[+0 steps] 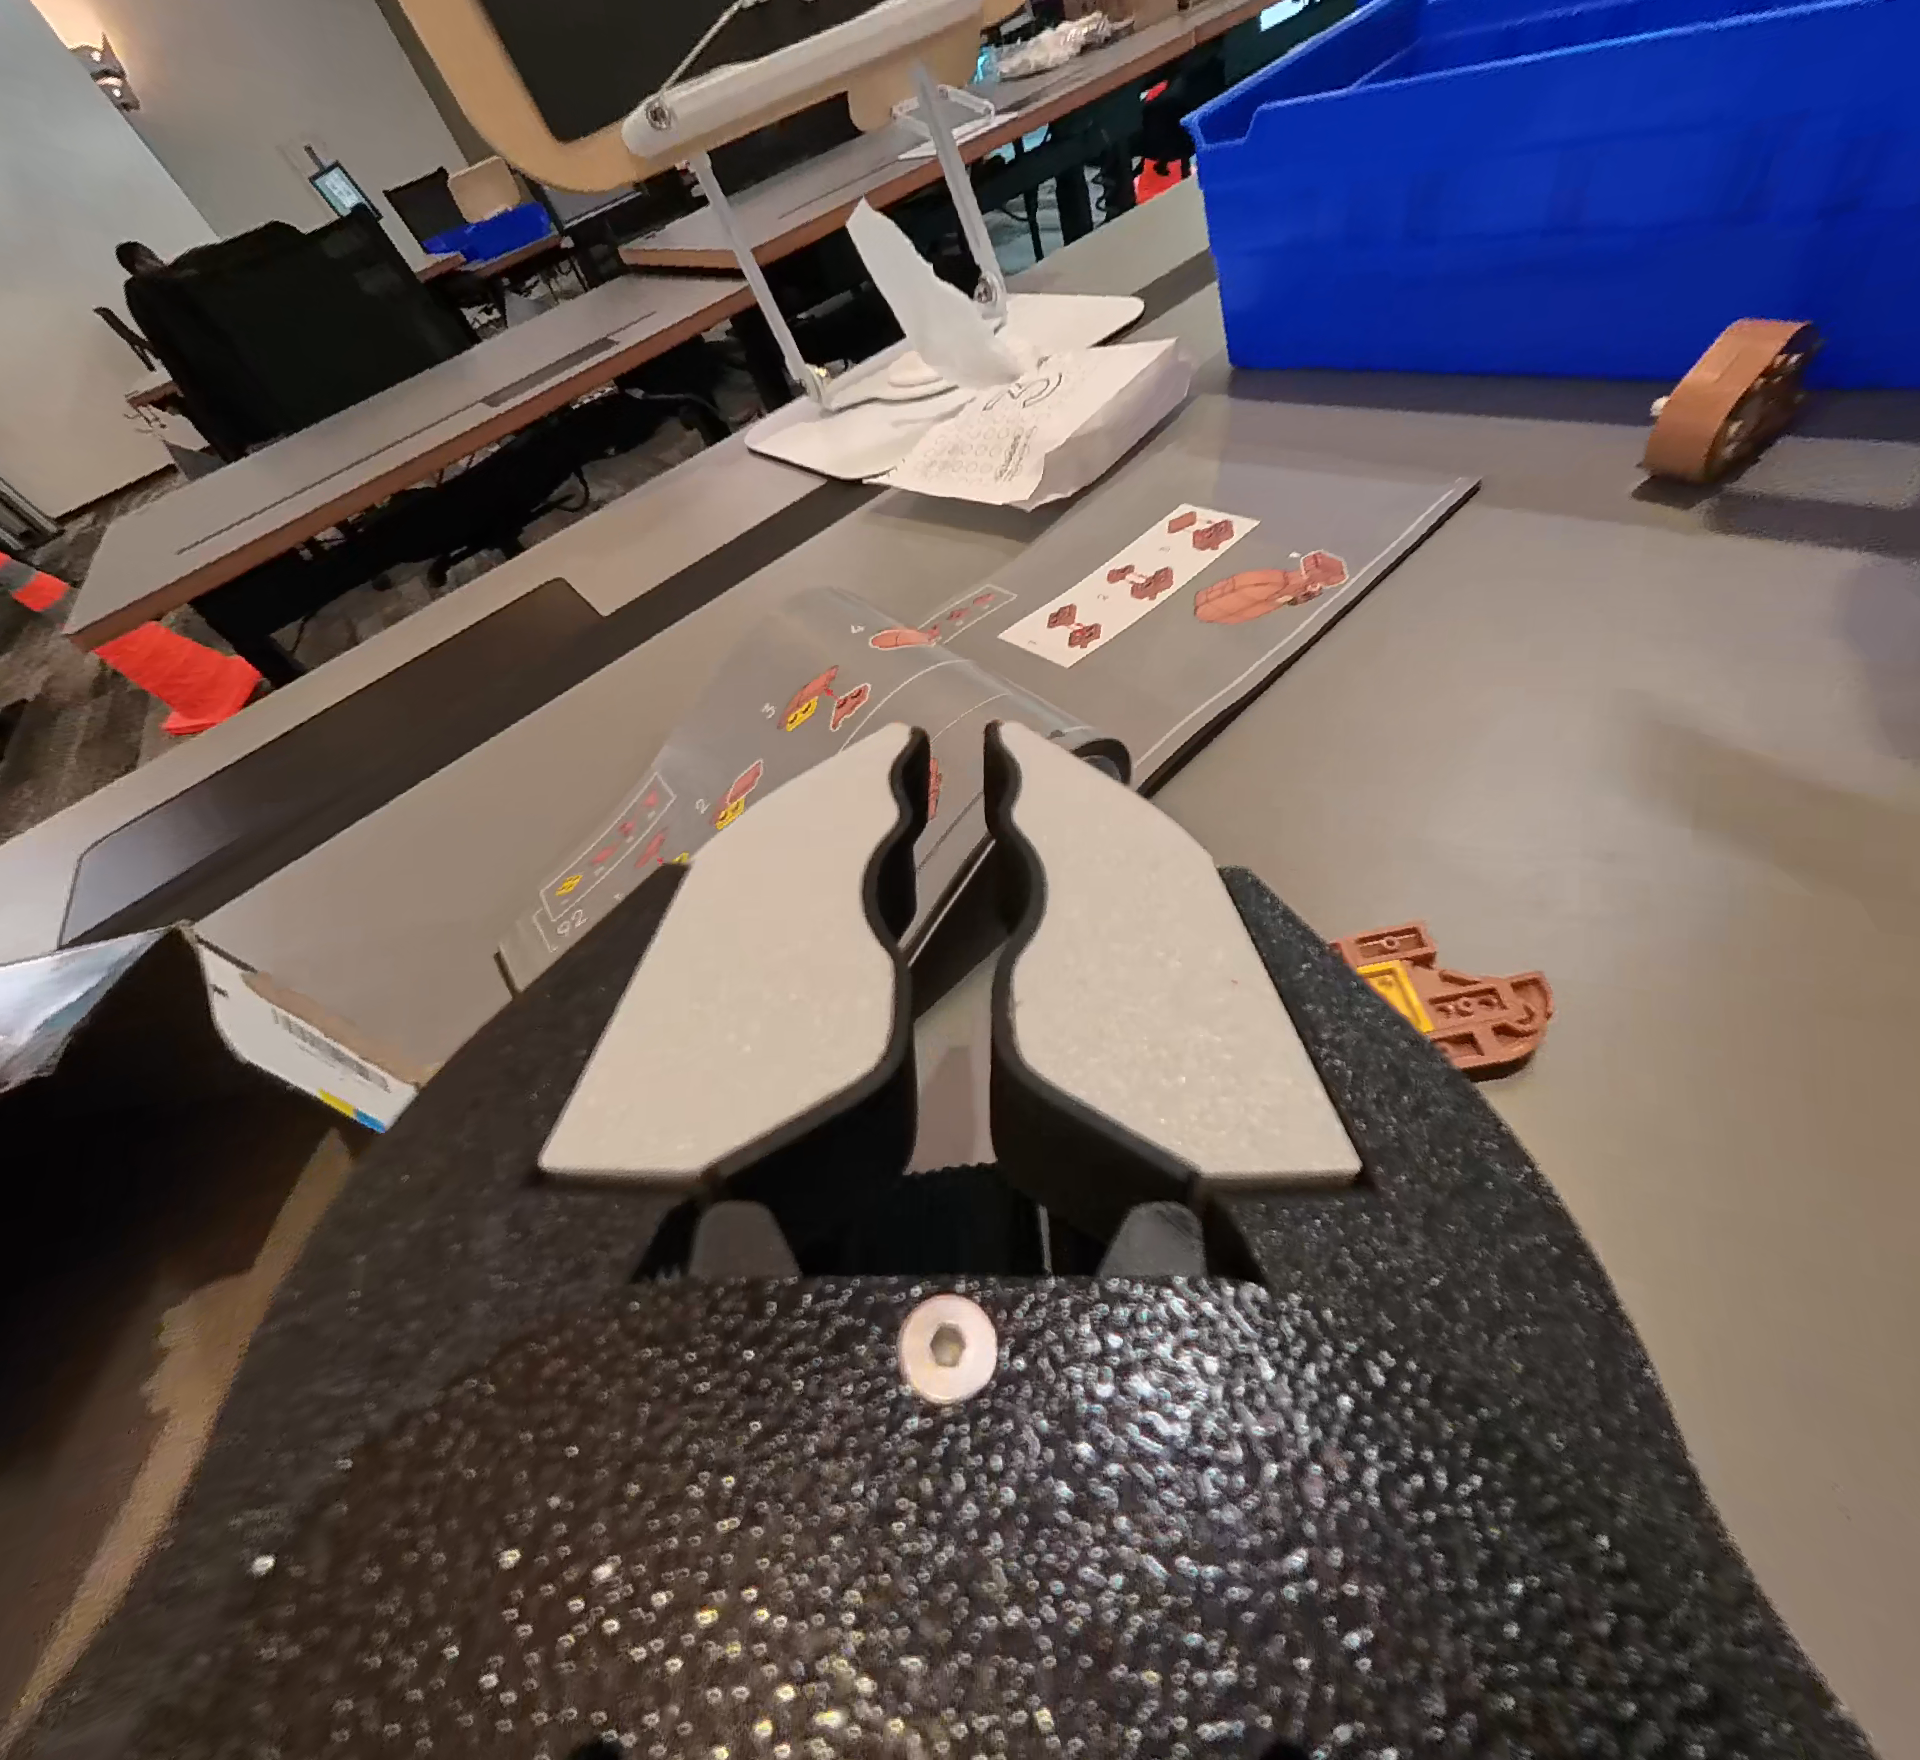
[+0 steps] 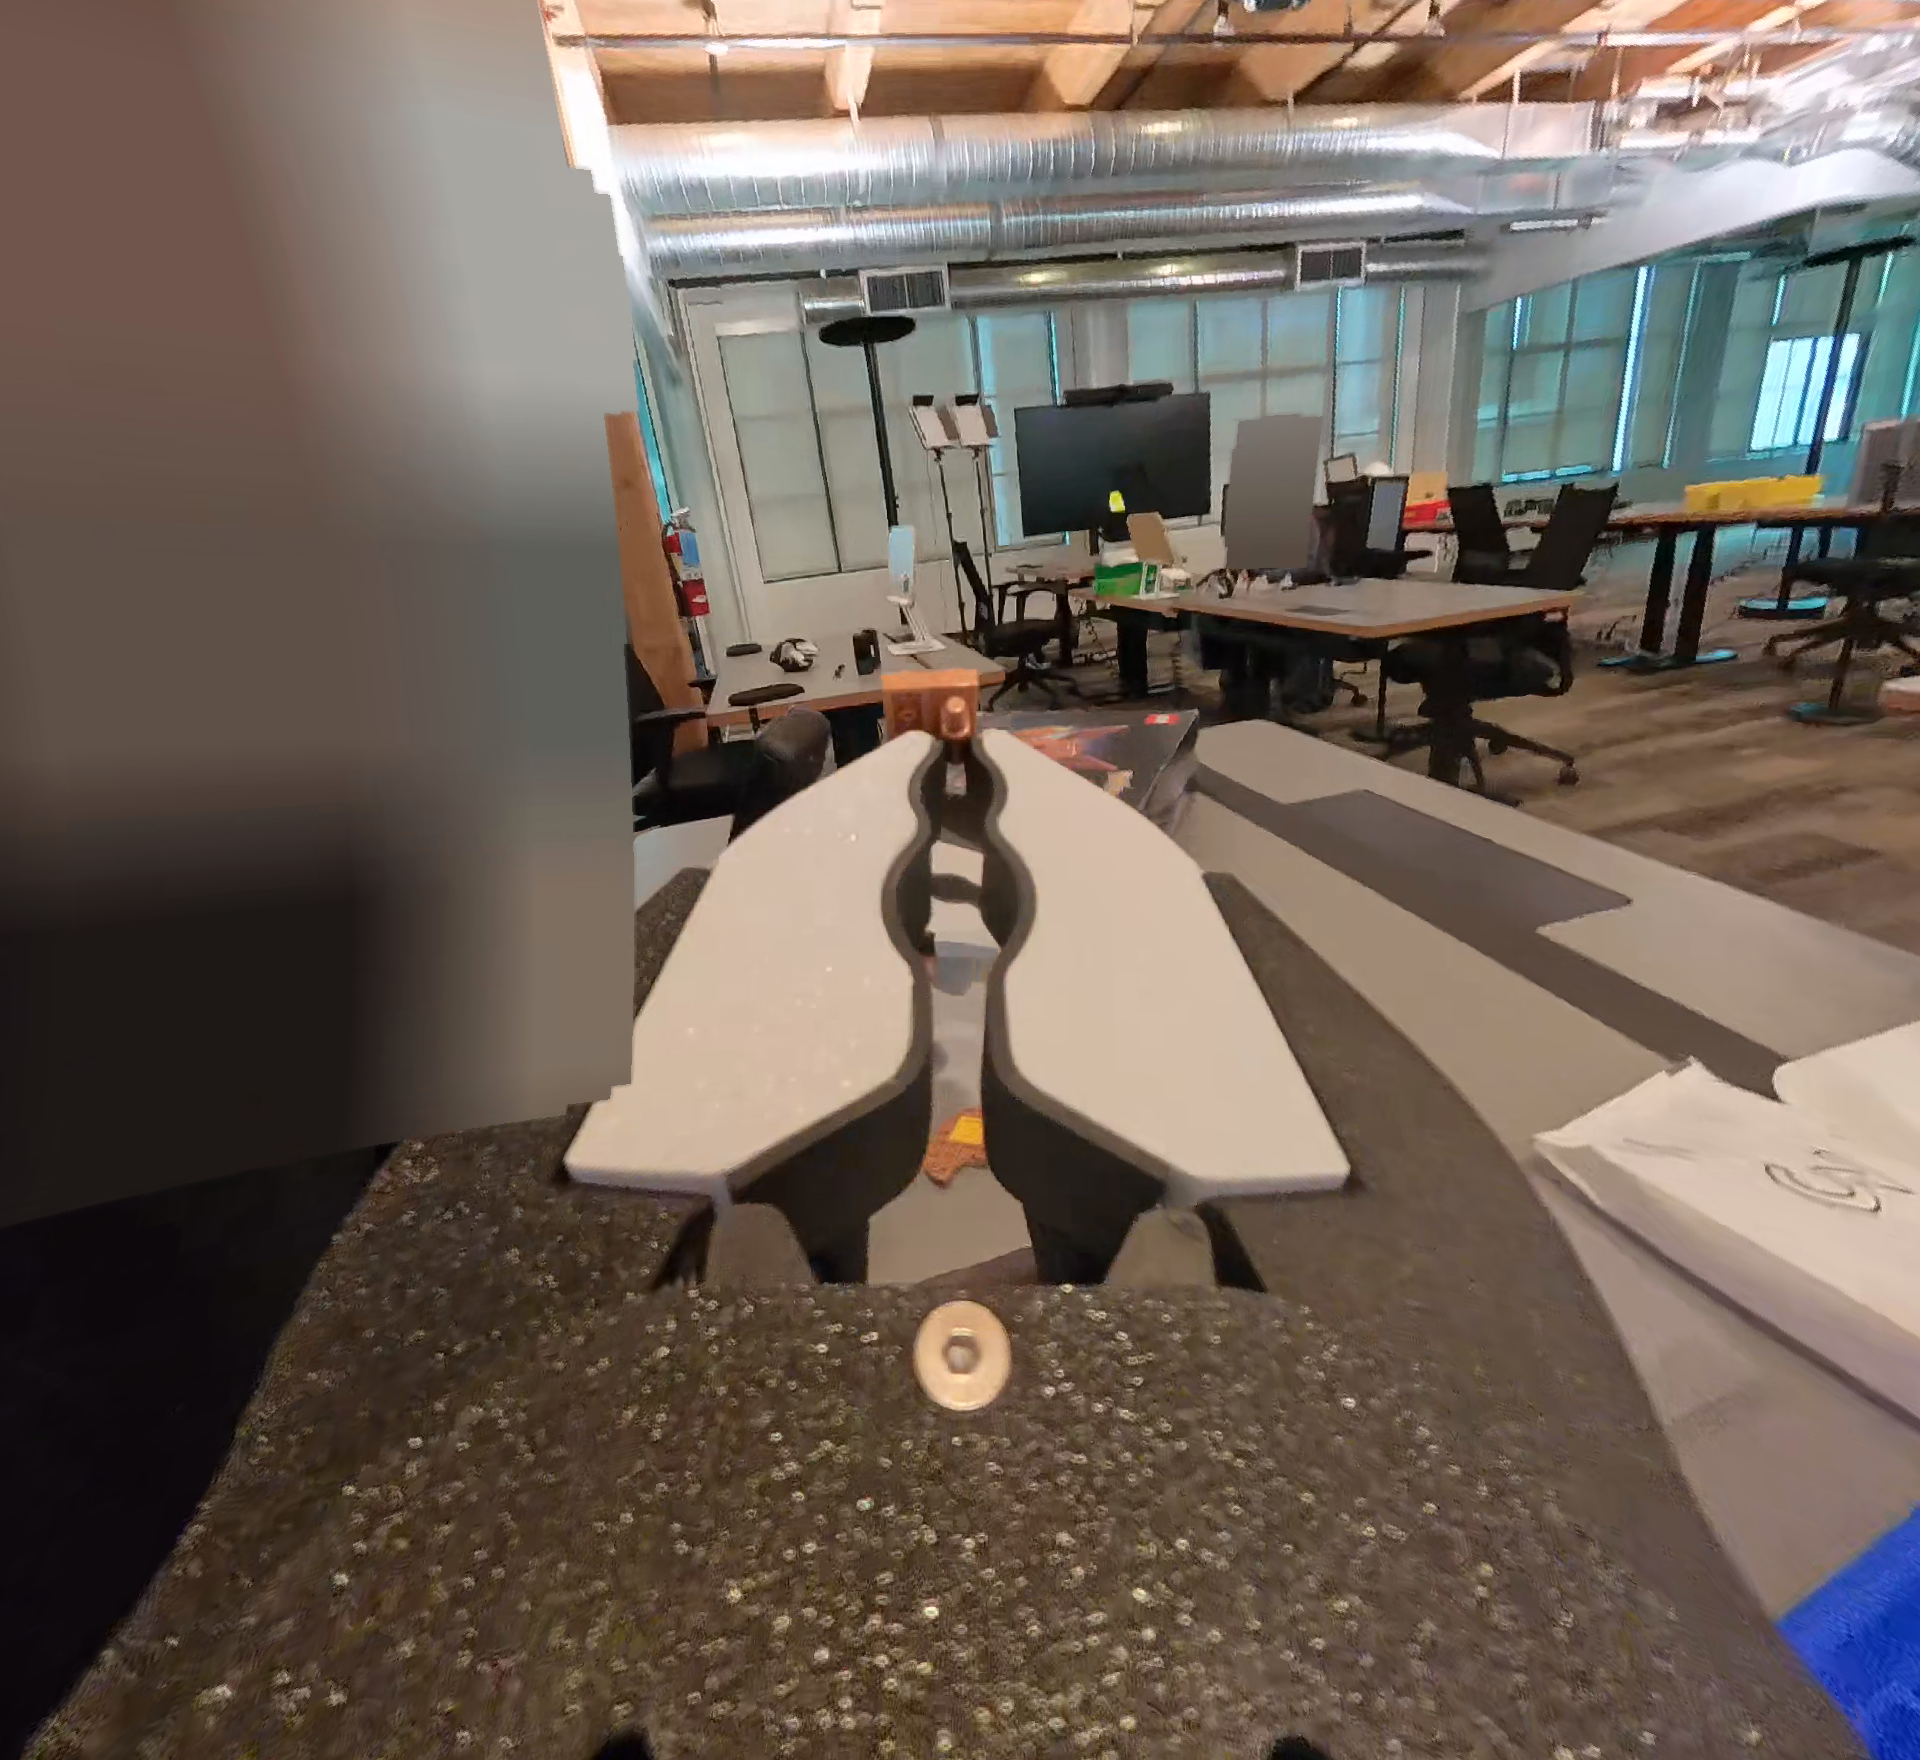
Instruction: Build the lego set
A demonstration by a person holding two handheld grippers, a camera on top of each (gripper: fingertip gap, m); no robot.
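Left gripper (image 1: 954,742) slightly open, bare, over open booklet (image 1: 1039,671) on table (image 1: 1558,879). Right gripper (image 2: 952,746) clamped on small brown brick (image 2: 931,700).

My left tool (image 1: 956,744) points forward and down toward the counter, its two grey fingers (image 1: 790,931) parted by a narrow gap with nothing between the tips. My right tool (image 2: 951,754) is held level and higher, looking out across the room, its fingertips (image 2: 1039,775) drawn in tight on a small brown brick piece (image 2: 930,700).
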